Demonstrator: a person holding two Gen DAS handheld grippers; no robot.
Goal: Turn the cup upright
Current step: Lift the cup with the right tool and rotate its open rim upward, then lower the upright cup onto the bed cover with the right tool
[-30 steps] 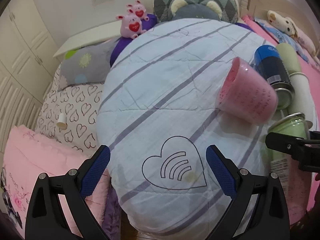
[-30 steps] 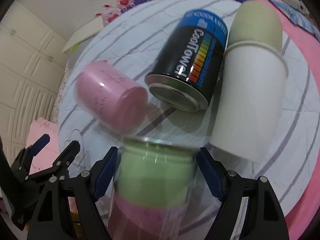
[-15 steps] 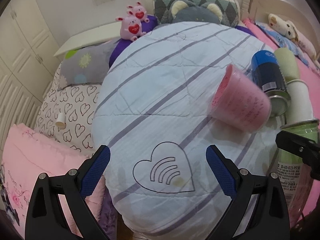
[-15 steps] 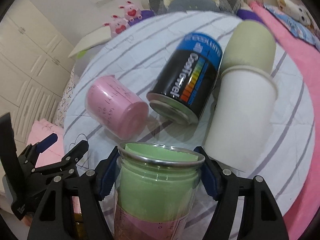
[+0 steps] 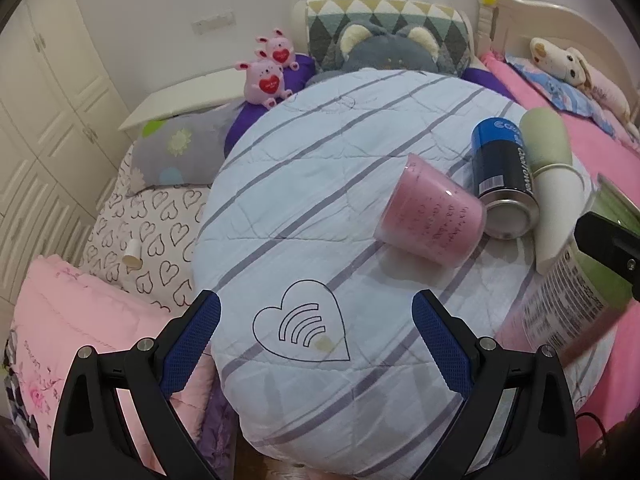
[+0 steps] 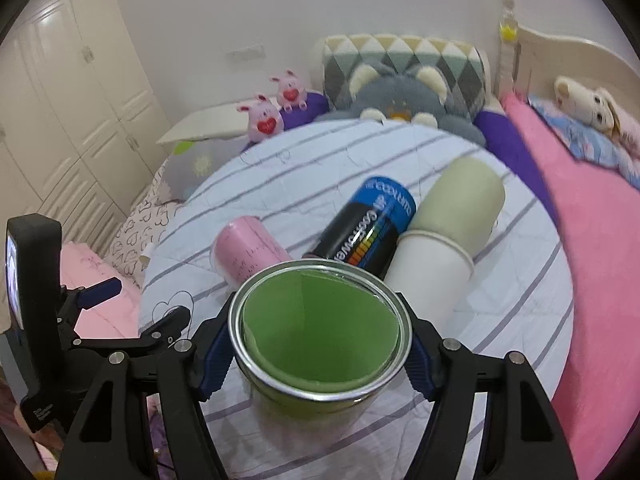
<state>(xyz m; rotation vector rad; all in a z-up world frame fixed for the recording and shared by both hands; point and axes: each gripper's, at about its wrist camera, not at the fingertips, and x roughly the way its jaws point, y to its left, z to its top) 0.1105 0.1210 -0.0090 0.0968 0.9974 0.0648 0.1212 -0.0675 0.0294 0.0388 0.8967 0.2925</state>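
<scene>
My right gripper (image 6: 320,344) is shut on a green-lined cup (image 6: 320,320) with a metal rim. The cup is tilted with its open mouth toward the camera, above the striped round cushion (image 6: 500,300). In the left wrist view the same cup (image 5: 576,296) leans at the right edge. My left gripper (image 5: 316,320) is open and empty above the cushion's near edge (image 5: 320,400). A pink cup (image 5: 432,216) lies on its side ahead of it.
A blue-black can (image 5: 500,176), a white cup (image 5: 560,208) and a pale green cup (image 5: 544,140) lie on their sides on the cushion. Plush toys (image 5: 268,76) and pillows (image 5: 384,28) lie behind. A pink blanket (image 5: 72,320) is at left.
The right gripper has lifted the green cup and turned it from lying toward standing, so its mouth now faces the camera. The left gripper stayed open and drew back slightly.
</scene>
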